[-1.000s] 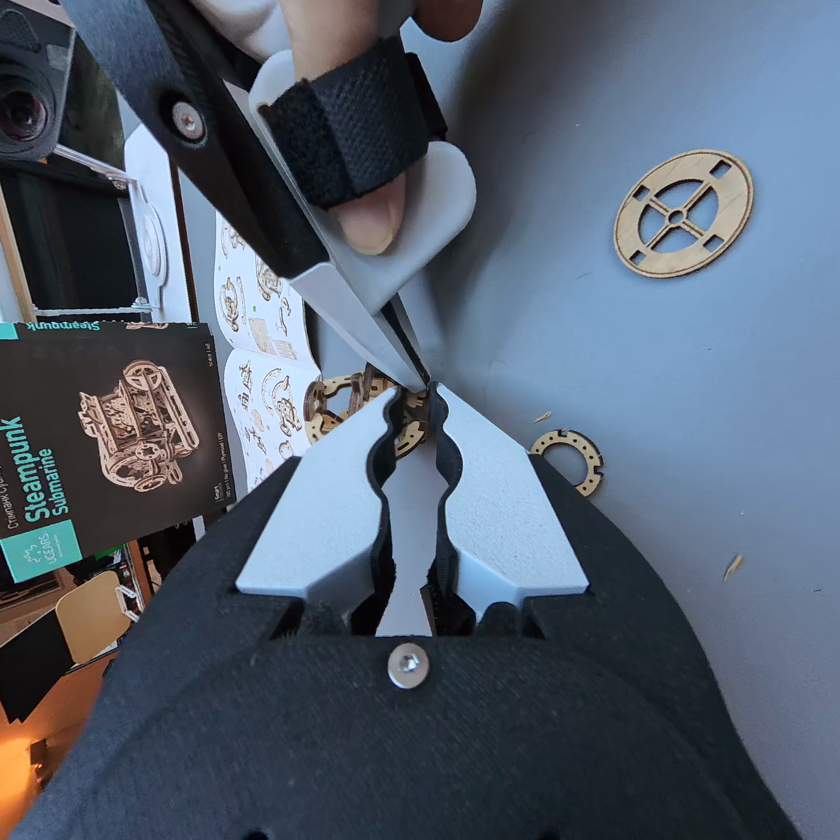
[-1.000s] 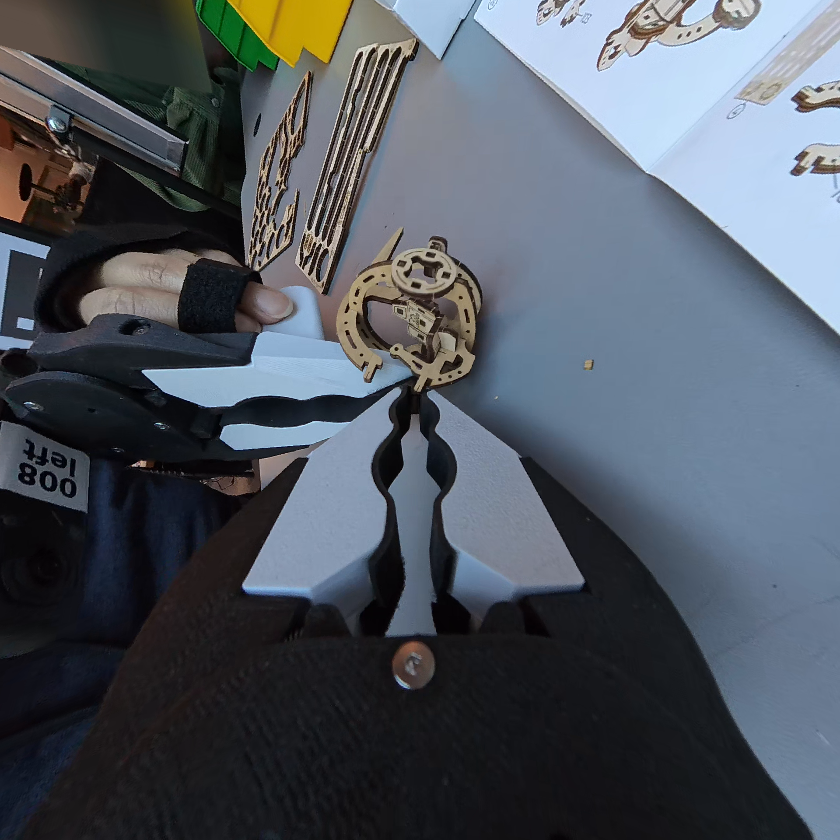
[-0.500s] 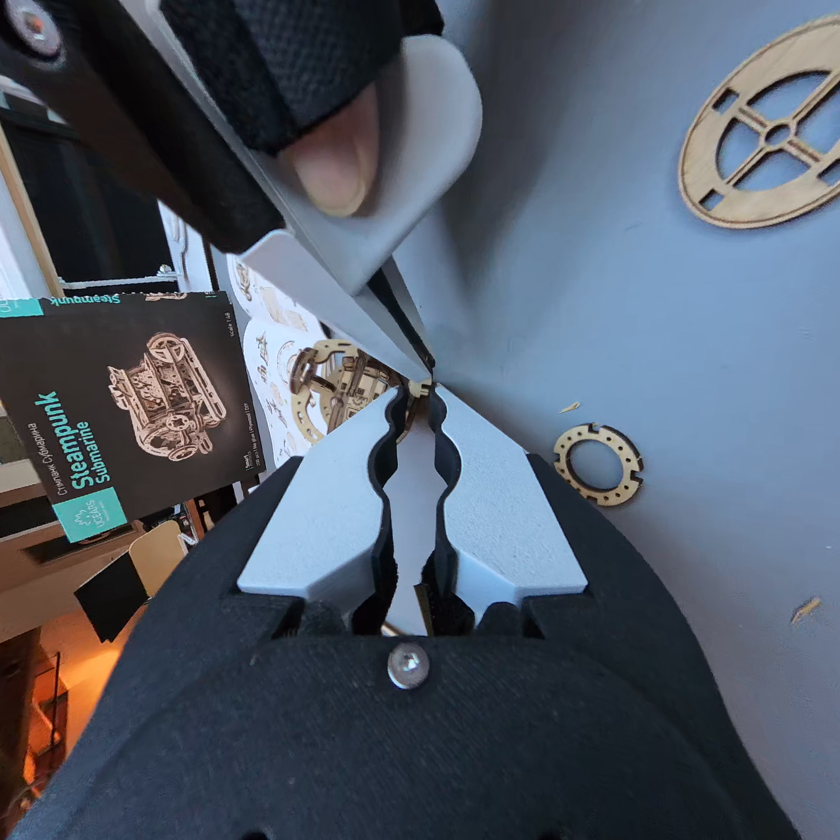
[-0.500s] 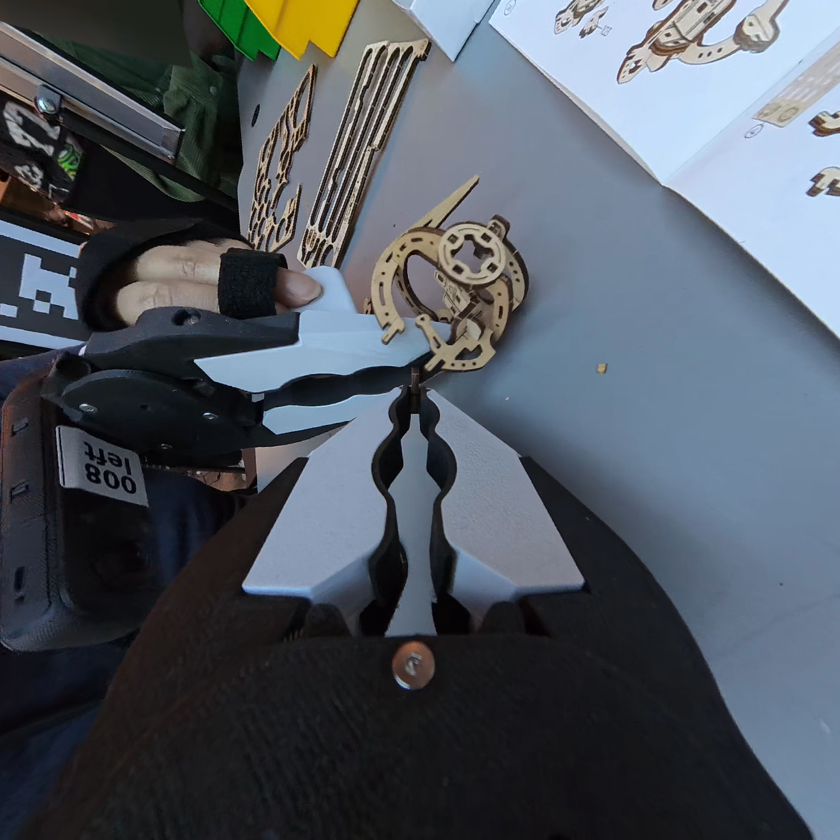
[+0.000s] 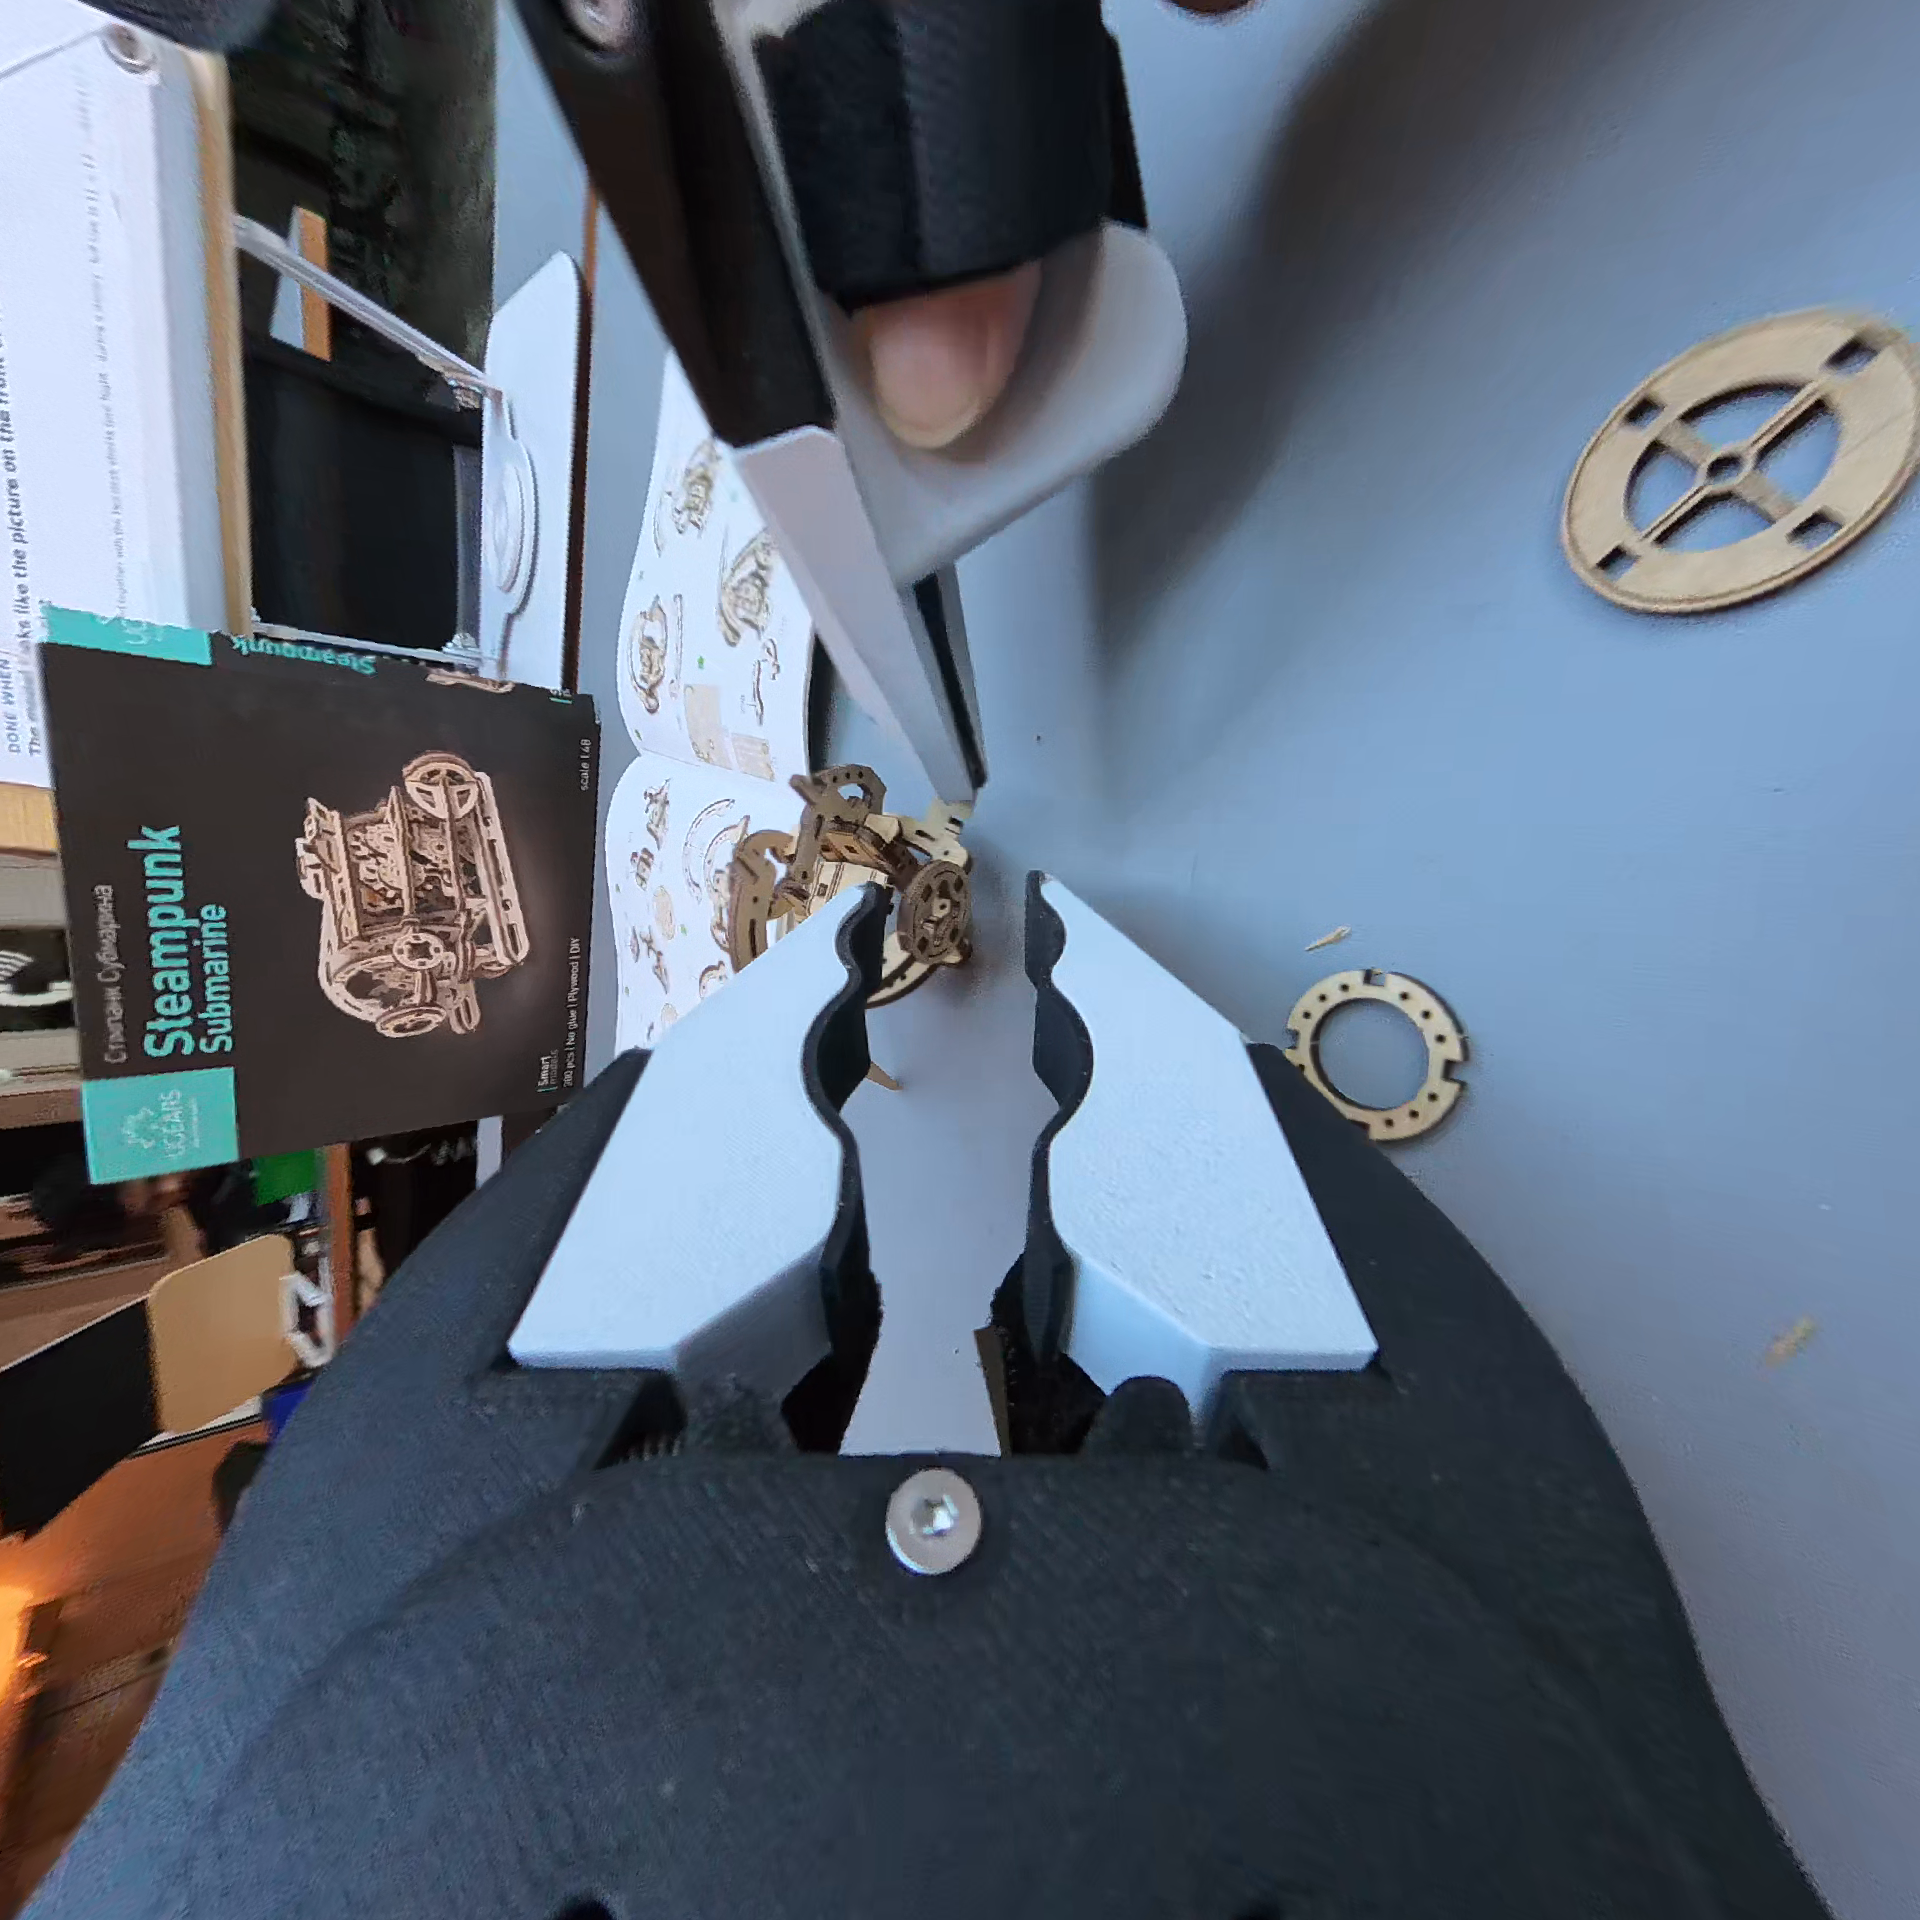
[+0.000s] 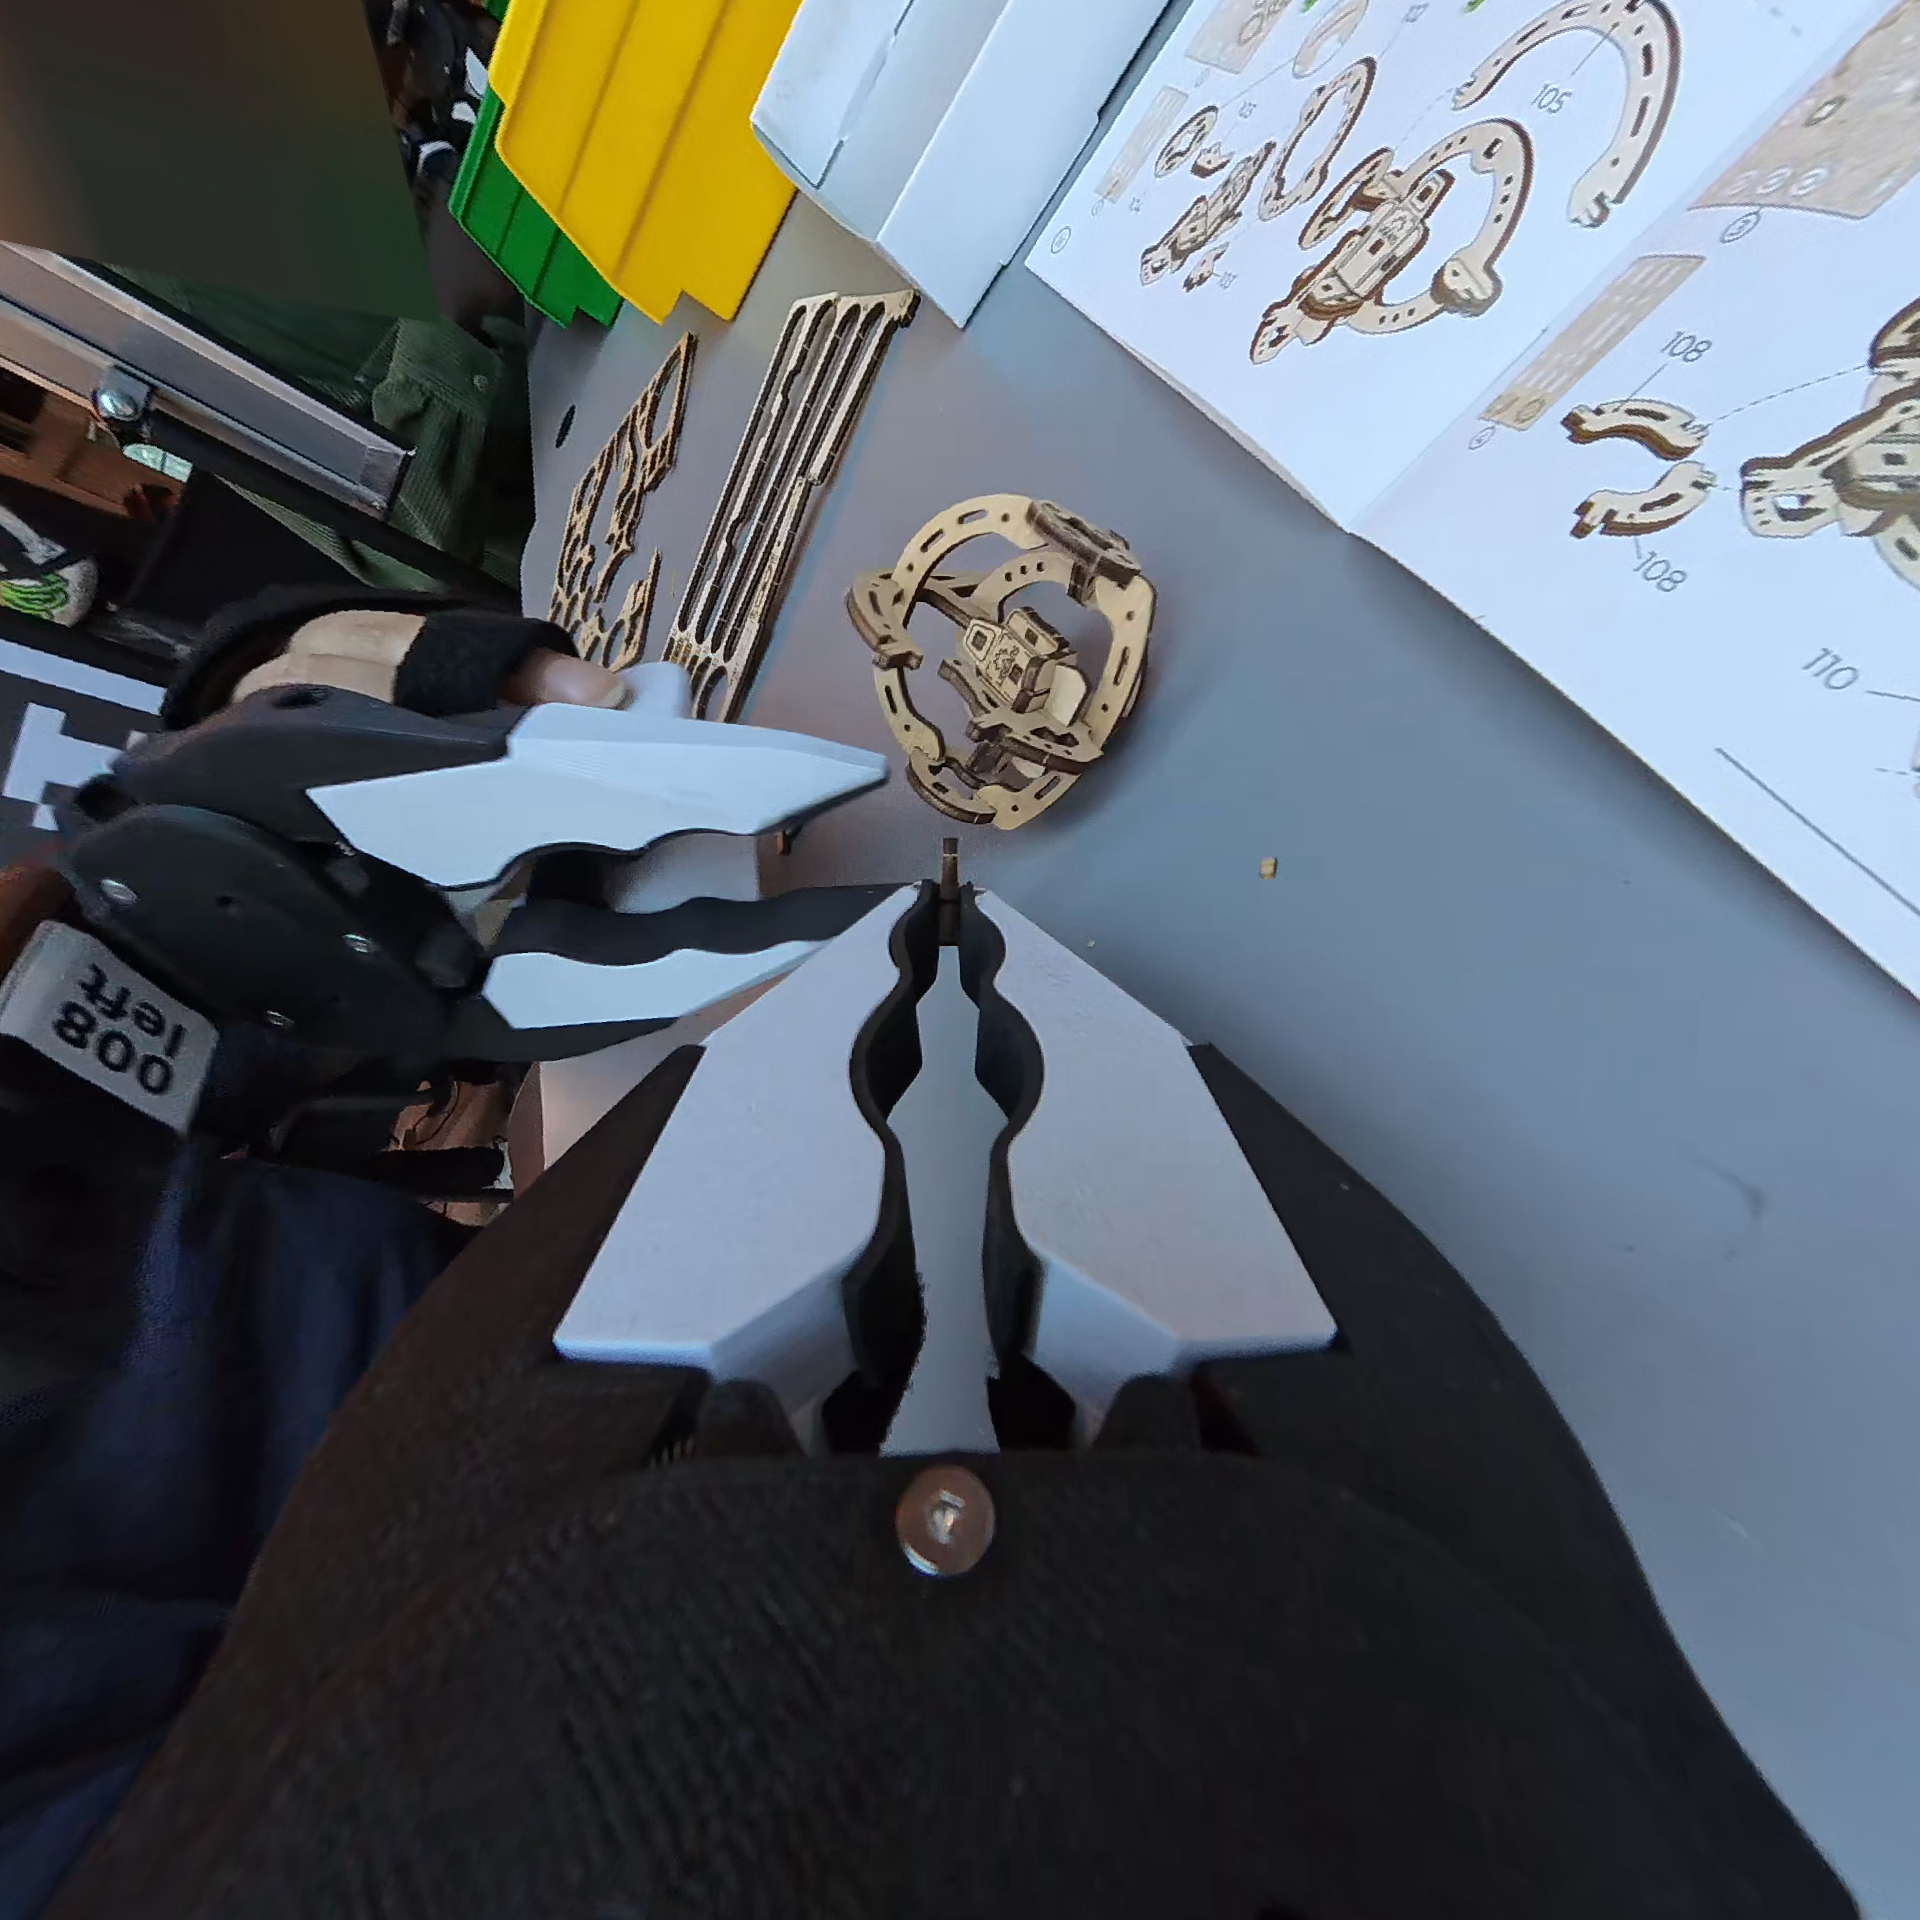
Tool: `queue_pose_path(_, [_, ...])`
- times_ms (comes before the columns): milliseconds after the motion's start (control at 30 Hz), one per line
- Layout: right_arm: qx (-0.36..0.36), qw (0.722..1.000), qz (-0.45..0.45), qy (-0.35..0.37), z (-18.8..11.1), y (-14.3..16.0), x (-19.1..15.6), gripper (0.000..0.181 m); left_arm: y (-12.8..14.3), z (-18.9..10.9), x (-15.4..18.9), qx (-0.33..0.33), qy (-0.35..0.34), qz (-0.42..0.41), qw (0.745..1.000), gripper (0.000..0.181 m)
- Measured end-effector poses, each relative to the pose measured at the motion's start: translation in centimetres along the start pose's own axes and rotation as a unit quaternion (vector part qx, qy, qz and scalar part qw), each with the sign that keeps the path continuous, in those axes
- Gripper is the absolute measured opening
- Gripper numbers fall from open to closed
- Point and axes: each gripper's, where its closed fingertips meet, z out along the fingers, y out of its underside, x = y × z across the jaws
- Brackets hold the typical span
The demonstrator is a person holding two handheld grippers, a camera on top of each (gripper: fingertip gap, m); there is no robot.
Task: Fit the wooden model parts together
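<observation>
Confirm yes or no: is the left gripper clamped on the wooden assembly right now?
No: the left gripper has its jaws apart, and the wooden assembly lies free on the grey table.

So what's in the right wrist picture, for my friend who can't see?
The right gripper is shut on a tiny wooden peg, just short of a round wooden model piece on the grey table. The left gripper is open beside it, and an instruction booklet lies behind.

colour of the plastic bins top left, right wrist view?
Yellow plastic bin stacked over green plastic bin; right wrist view only.
</observation>
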Motion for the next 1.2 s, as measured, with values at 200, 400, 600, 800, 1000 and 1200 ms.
queue_pose_path(200, [-0.010,1.000,0.013,-0.003,0.0,-0.3,-0.3,0.001,1.0,-1.1,-1.7,0.037,0.005,-0.063,0.997,0.029])
queue_pose_path(400, [-0.026,0.999,0.047,-0.004,0.3,-0.7,-0.5,0.001,0.3,-1.7,-0.9,0.120,0.028,-0.053,0.991,0.029])
queue_pose_path(600, [-0.036,0.997,0.044,0.056,0.9,-0.4,-0.6,0.000,0.6,-1.6,-0.5,0.143,0.004,-0.007,0.990,0.023])
queue_pose_path(800, [-0.013,0.995,0.056,0.082,0.3,-0.6,-1.3,0.000,0.6,-1.4,-0.5,0.159,-0.024,0.013,0.987,0.018])
queue_pose_path(1000, [-0.026,0.991,0.079,0.106,0.4,-0.8,-1.2,0.000,1.6,-1.2,-0.9,0.162,-0.032,0.009,0.986,0.015])
queue_pose_path(1200, [-0.052,0.985,0.094,0.133,0.9,-0.8,-0.6,0.001,1.9,-1.8,-0.8,0.182,-0.017,0.014,0.983,0.014])
